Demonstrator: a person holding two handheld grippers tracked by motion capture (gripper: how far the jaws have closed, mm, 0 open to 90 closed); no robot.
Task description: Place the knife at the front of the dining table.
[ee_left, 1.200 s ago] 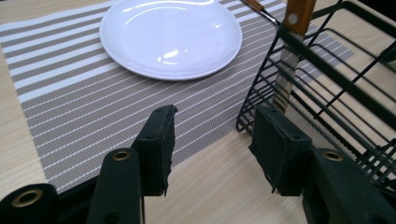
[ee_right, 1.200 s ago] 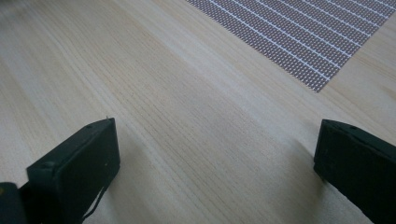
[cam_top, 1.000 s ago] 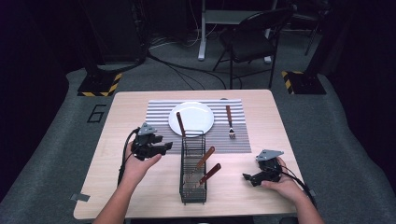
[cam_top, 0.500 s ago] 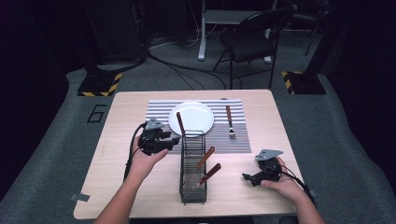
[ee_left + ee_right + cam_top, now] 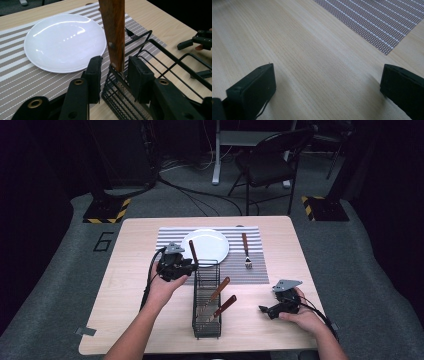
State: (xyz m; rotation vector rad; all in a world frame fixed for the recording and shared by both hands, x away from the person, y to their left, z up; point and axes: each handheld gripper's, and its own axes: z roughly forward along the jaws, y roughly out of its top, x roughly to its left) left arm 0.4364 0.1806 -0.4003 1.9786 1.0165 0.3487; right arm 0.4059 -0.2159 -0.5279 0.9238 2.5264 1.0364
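A black wire basket [image 5: 206, 320] stands on the table in front of the person. A wooden-handled utensil [image 5: 192, 251] stands upright at its far end, and two more [image 5: 220, 289] lean inside it. My left gripper [image 5: 176, 266] is level with that upright handle [image 5: 113, 32]. Its jaws have just been closing around the handle, which sits between the pads [image 5: 95, 75] with a small gap on each side. My right gripper [image 5: 276, 306] rests near the table's front right with its jaws wide open [image 5: 327, 85] over bare wood.
A white plate [image 5: 209, 245] lies on a striped placemat [image 5: 170, 237] behind the basket. A wooden-handled fork [image 5: 246, 251] lies on the mat to the plate's right. The basket's rim [image 5: 175, 53] runs just right of my left jaws. A chair [image 5: 270, 167] stands beyond the table.
My left gripper has moved right and a little up to the upright handle, and its jaws have narrowed around it. The right gripper has stayed where it was.
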